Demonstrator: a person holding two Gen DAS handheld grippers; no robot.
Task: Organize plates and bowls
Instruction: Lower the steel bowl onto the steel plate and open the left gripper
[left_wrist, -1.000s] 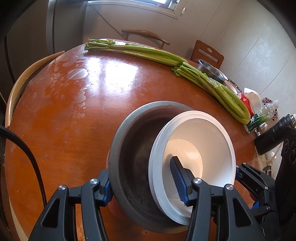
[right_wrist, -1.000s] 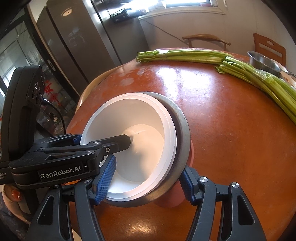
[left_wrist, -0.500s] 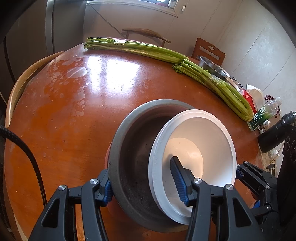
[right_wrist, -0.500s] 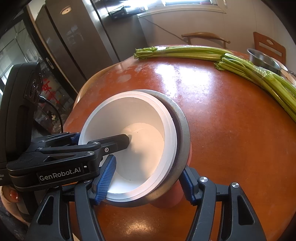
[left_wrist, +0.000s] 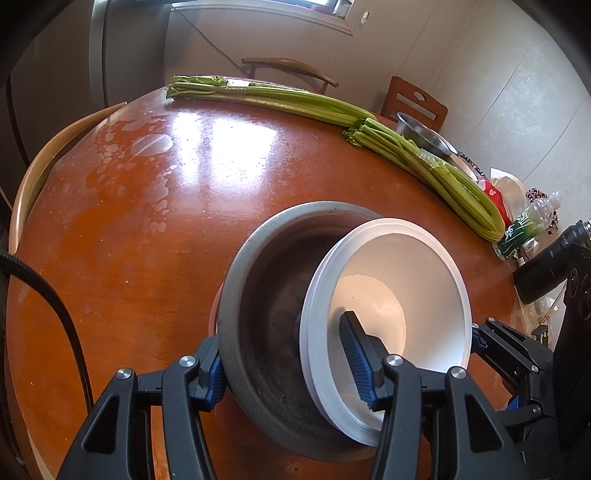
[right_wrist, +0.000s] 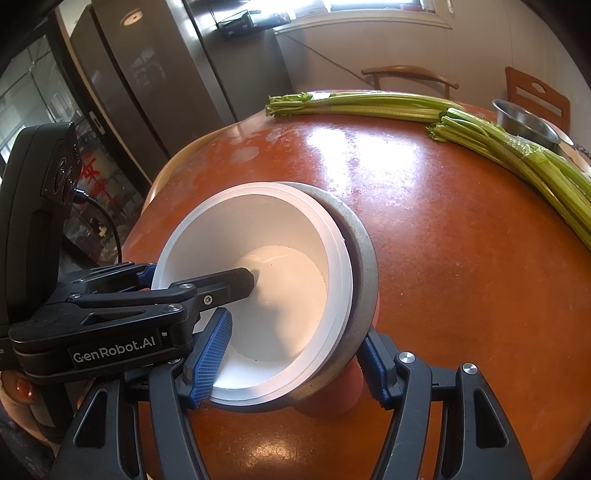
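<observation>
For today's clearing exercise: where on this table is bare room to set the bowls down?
Bare tabletop spreads between the nested white bowl and grey bowl and the celery, out to the left edge. The right side is crowded: steel bowl, bottle, bags.

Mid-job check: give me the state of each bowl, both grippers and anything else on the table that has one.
white bowl: upright, tilted inside the grey bowl
grey bowl: upright, holding the white bowl
left gripper: spans both bowl rims; grip unclear
right gripper: spans both bowl rims; grip unclear
steel bowl: upright
celery: lying flat
</observation>
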